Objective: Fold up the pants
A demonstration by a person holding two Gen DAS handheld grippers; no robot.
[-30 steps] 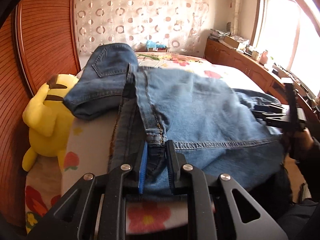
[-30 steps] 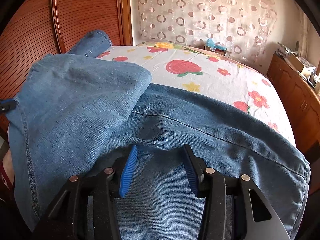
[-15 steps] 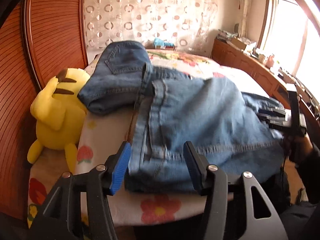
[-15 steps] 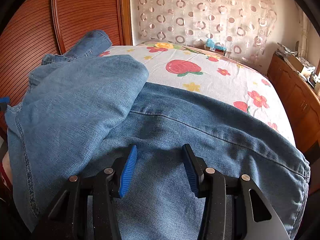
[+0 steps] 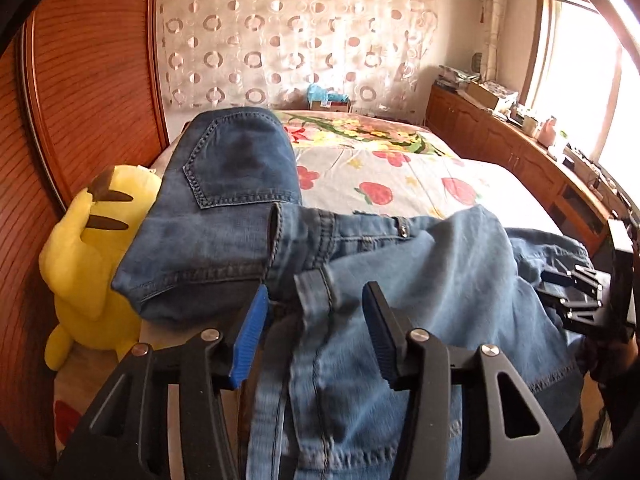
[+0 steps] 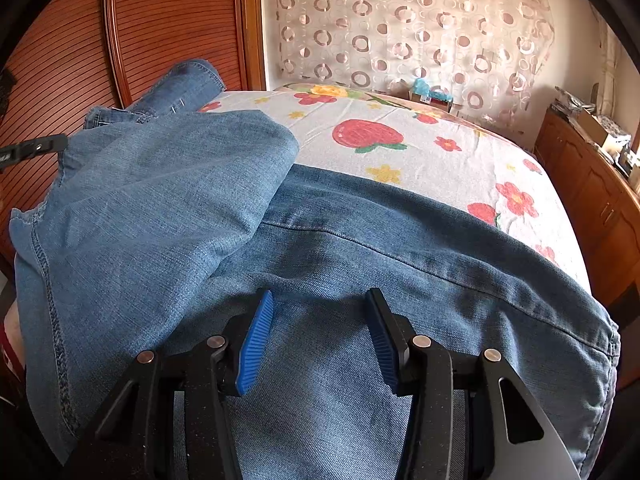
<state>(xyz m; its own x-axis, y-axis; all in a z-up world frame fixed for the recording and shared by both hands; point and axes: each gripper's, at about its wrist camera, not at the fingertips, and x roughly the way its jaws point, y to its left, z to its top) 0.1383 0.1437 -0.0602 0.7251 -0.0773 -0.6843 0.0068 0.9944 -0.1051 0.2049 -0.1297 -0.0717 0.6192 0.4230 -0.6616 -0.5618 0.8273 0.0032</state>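
The jeans (image 5: 400, 280) lie part-folded on the bed (image 5: 400, 168). Left tongs (image 5: 316, 336), closing slightly, straddle the hem without pinching; right tongs (image 6: 320, 340) hover released, awaiting the next fold.

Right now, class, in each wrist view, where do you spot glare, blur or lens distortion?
Left wrist view: bright window blown out at right, blue denim jeans motion-blurred near the frame bottom. Right wrist view: sharp, evenly lit; reddish wooden headboard bowed by the fisheye.
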